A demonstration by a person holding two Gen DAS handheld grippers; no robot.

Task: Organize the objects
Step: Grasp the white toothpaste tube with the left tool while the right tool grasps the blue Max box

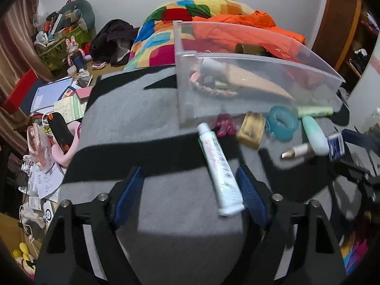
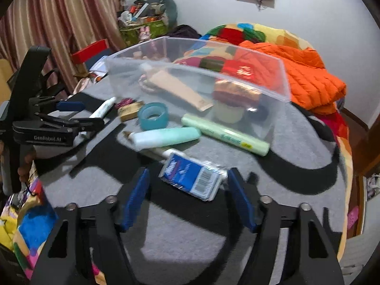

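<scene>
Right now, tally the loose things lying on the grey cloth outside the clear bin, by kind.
Tubes: 3 (white tube, mint tube, pale green tube)
Tape rolls: 1 (teal tape roll)
Packets: 1 (blue packet)
Gold boxes: 1 (gold box)
Hair clips: 1 (magenta clip)
Total: 7

At the left of the right wrist view, the left gripper (image 2: 95, 123) carries white lettering that reads "GenRobot.AI" on its black body. The blue packet (image 2: 192, 178) at lower centre shows a barcode; its print is too blurred to read.
</scene>
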